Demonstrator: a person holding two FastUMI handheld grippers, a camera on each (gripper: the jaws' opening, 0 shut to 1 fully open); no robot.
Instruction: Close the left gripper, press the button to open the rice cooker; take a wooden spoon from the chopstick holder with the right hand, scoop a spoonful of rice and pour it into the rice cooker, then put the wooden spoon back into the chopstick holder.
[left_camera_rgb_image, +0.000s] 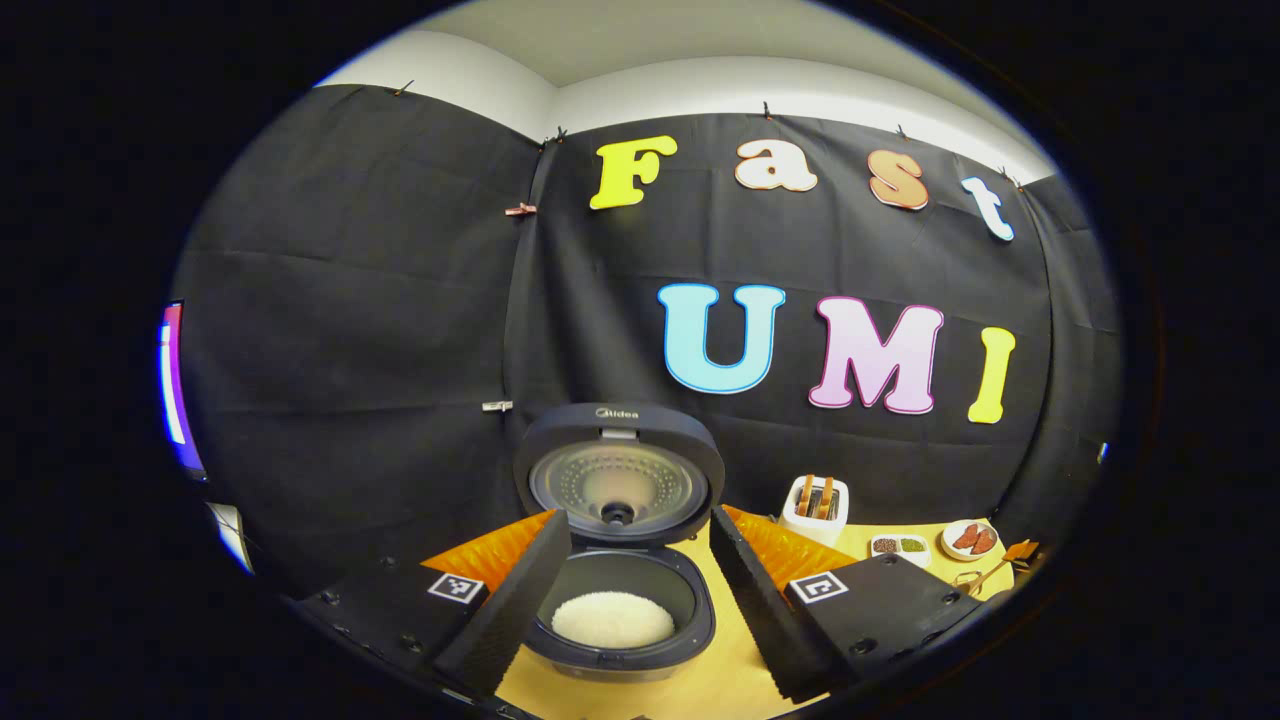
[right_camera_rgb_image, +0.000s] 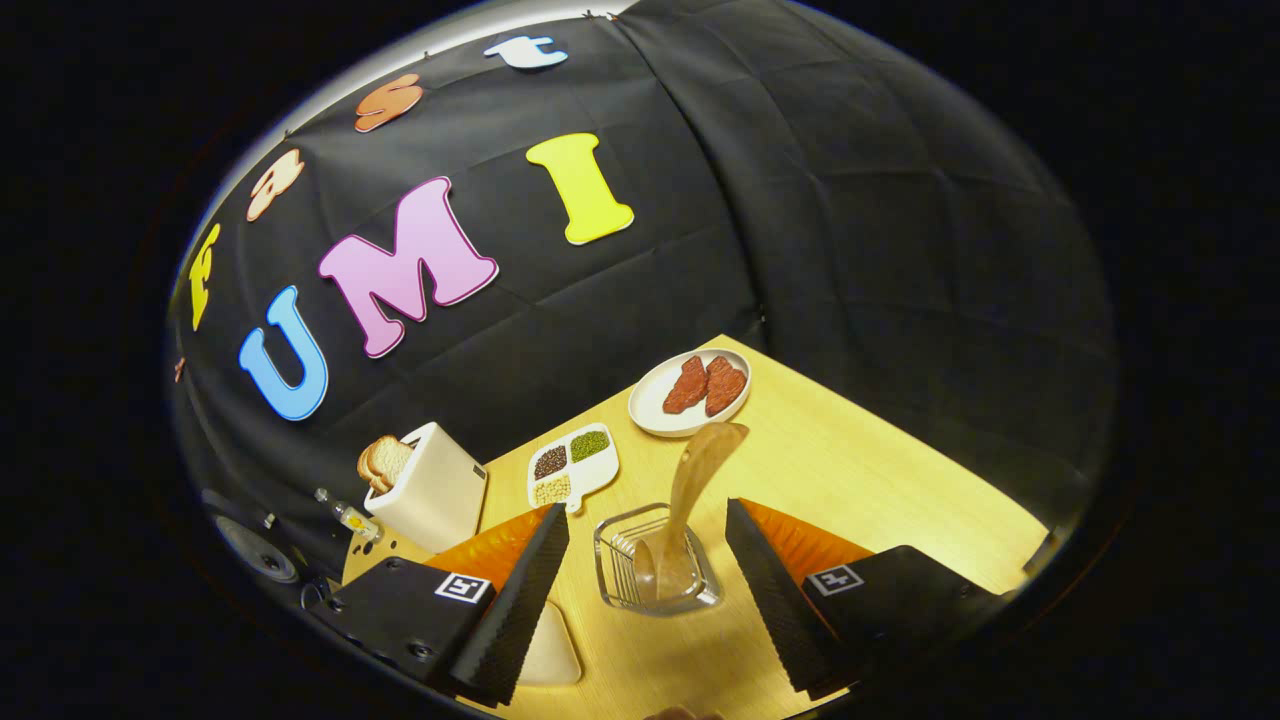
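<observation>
The dark rice cooker (left_camera_rgb_image: 690, 625) stands in the left gripper view with its lid (left_camera_rgb_image: 618, 480) raised upright. White rice (left_camera_rgb_image: 612, 618) lies in its pot. My left gripper (left_camera_rgb_image: 638, 522) is open, one finger on each side of the cooker, touching nothing. In the right gripper view a wooden spoon (right_camera_rgb_image: 700, 465) stands in the clear chopstick holder (right_camera_rgb_image: 612, 565), leaning away from me. My right gripper (right_camera_rgb_image: 645, 512) is open just before the holder, its fingers to either side and apart from the spoon.
On the wooden table (right_camera_rgb_image: 880, 470) stand a white toaster (right_camera_rgb_image: 430, 485) with bread, a divided dish (right_camera_rgb_image: 572, 462) of grains and a plate (right_camera_rgb_image: 690, 390) with red pieces. A pale dish (right_camera_rgb_image: 552, 640) is partly hidden behind the right gripper's left finger. Black cloth walls the back.
</observation>
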